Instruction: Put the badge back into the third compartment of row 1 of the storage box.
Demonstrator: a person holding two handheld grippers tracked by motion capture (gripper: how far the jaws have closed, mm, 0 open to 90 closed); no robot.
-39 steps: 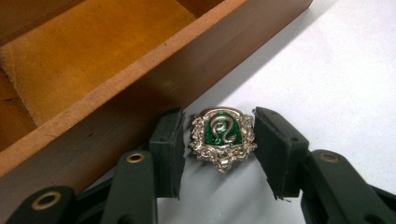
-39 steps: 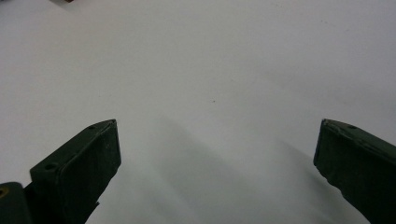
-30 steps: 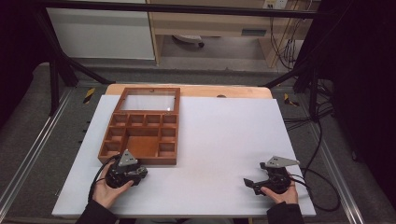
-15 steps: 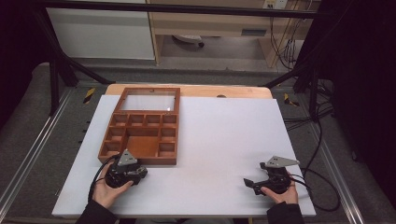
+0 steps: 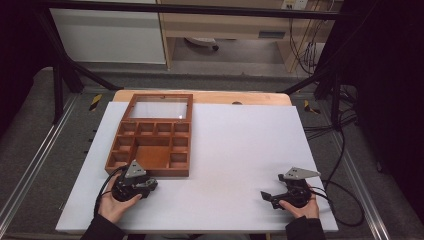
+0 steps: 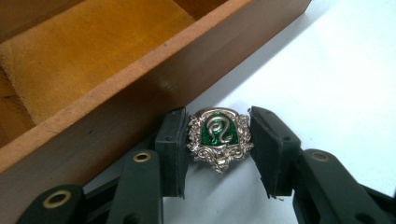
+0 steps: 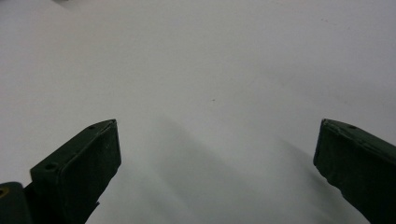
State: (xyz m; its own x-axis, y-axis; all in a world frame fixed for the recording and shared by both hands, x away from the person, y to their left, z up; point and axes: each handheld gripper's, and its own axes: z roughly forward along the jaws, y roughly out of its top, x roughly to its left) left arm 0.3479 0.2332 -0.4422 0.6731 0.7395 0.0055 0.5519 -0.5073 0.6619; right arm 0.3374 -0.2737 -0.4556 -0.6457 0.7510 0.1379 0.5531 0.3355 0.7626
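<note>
1. A small silver badge [image 6: 219, 138] with a green enamel centre and a curled snake figure is seen between the 2 black jaws of the left gripper [image 6: 218, 149] in the left gripper view.
2. The left jaw pad is pressed against the badge's edge, and the right jaw pad is set at its other edge; the badge is grasped between them, though a thin gap on the right side cannot be ruled out.
3. The badge is held low over the white table [image 6: 327, 70], just beside the outer front wall of the wooden box [image 6: 116, 93].
4. A compartment with a yellowish lining is visible inside the box, beyond that wall.
5. In the high view, the left gripper [image 5: 134, 184] is held by the left hand [image 5: 116, 205] at the near left of the table, just in front of the box's [image 5: 150, 172] near wall.
6. The box is laid open, with its glass-paned lid [image 5: 158, 109] lying flat beyond the divided tray of compartments.
7. The right gripper [image 5: 291, 191] is held by the right hand [image 5: 300, 206] at the near right of the table [image 5: 240, 150], well apart from the box.
8. In the right gripper view, the right gripper's [image 7: 217, 158] 2 jaws are spread wide, released, with bare white tabletop between them.
</note>
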